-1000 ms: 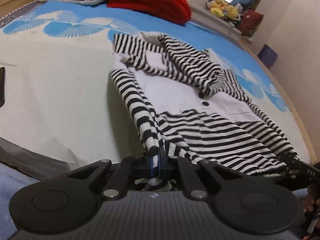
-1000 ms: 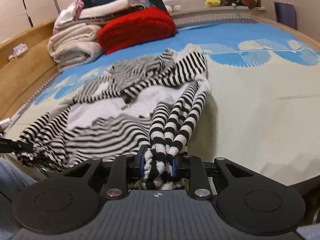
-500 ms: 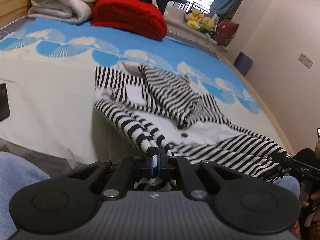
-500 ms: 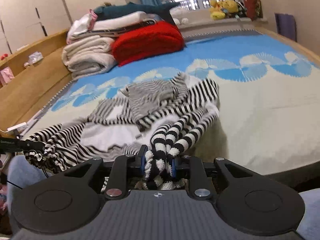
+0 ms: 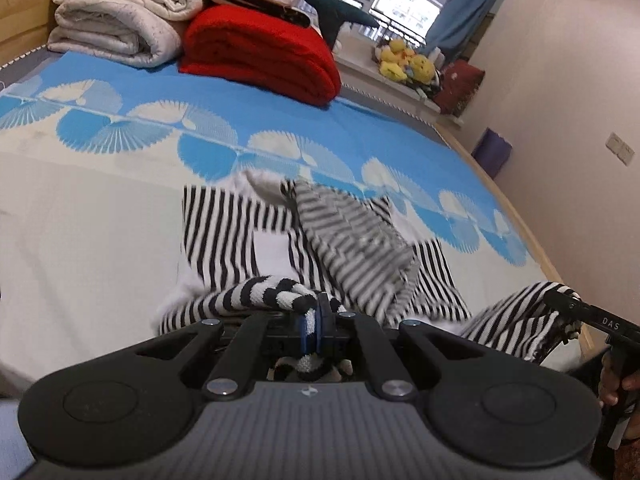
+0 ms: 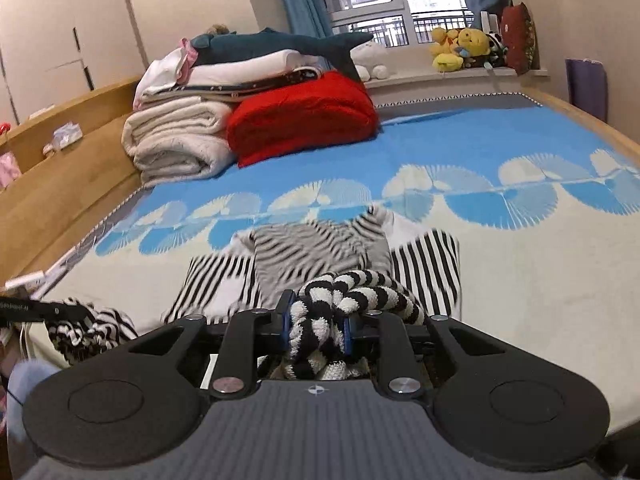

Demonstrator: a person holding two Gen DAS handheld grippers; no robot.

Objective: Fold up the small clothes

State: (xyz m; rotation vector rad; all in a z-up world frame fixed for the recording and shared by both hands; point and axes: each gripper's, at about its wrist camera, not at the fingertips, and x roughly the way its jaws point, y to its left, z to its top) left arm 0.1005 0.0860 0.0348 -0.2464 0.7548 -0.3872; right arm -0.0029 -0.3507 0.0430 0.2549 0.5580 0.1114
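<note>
Presently both tools are up off the bed with the garment between them. Black-and-white striped knit hooded top [image 5: 352,240] lies mid-bed on the cream-and-blue fan-patterned bedspread [image 5: 100,220], hood uppermost, body partly bunched; blurred in both views.

Left gripper [image 5: 316,322]: jaws fully closed, pinching a thin end of a striped sleeve cuff [image 5: 276,296]. Cuff runs back to the garment's left side.

Right gripper [image 6: 316,326]: jaws part-way closed, clamped round a thick wad of striped sleeve and hem fabric [image 6: 352,288]; several layers gathered, which explains the wider gap.

Judgement: one hold on each side lets the person lift the near edge evenly and carry it over towards the hood, so the fold lands square. Uneven bunching on the right may drag that side.

Far end of bed: folded red fleece blanket [image 6: 304,116] beside rolled cream quilts [image 6: 180,140], well apart from the work. In the left wrist view the other tool's black arm [image 5: 592,314] shows at the right edge, with striped cloth hanging from it.
</note>
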